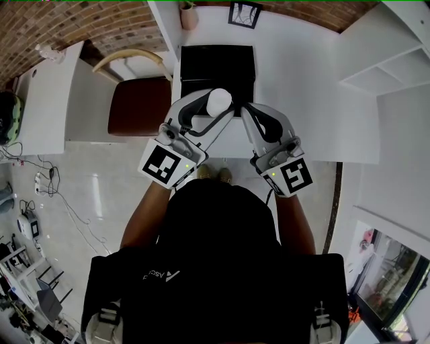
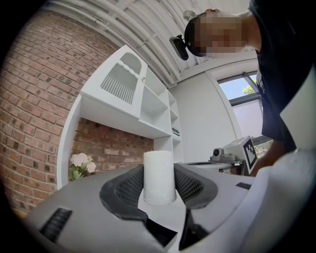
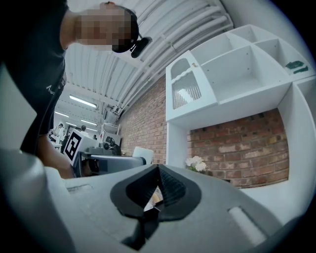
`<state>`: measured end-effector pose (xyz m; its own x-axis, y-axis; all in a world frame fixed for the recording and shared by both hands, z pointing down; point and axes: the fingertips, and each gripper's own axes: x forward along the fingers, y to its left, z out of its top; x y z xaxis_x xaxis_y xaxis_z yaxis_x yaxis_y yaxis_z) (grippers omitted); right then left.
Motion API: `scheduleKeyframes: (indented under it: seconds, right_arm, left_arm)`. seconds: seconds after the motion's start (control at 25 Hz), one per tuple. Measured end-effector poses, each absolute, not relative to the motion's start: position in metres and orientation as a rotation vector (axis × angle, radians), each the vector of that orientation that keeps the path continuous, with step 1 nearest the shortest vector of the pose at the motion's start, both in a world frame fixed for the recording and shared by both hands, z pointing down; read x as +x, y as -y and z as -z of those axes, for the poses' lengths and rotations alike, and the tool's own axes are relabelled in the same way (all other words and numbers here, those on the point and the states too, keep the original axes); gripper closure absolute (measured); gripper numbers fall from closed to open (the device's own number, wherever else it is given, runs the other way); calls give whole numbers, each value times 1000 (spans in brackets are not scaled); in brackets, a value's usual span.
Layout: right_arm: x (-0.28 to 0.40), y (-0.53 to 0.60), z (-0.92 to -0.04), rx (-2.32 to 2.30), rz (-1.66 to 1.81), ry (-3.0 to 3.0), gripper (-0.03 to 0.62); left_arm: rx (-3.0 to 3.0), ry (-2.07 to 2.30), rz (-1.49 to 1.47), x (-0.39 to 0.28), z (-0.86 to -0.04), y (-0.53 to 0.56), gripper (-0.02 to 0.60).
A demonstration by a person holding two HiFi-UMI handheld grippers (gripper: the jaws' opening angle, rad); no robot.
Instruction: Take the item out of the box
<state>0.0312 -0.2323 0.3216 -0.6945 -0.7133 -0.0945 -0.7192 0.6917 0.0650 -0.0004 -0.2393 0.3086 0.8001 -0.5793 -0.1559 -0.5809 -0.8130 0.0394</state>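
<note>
A white cylinder (image 1: 219,102) is lifted above the near edge of the open black box (image 1: 218,67), which lies on the white table (image 1: 302,80). My left gripper (image 1: 216,111) is shut on it. In the left gripper view the cylinder (image 2: 159,173) stands upright between the two dark ribbed pads (image 2: 126,190), which press on its sides. My right gripper (image 1: 247,113) hangs just right of the cylinder, apart from it. In the right gripper view its jaws (image 3: 158,169) meet at the tips with nothing gripped. The inside of the box looks dark.
A brown chair (image 1: 138,104) stands left of the table. White shelving (image 1: 396,54) fills the right side. A small vase (image 1: 189,15) and a framed object (image 1: 245,13) sit at the table's far end. Cables (image 1: 47,181) lie on the floor at left.
</note>
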Motion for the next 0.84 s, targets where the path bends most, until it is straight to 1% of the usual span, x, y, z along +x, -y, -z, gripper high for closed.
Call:
scheduleKeyframes:
  seconds: [0.84]
  right_arm:
    - [36,212,-320,-1208,-154,-2829,594]
  left_arm:
    - [-2965,-970,-220,0,-308,221,399]
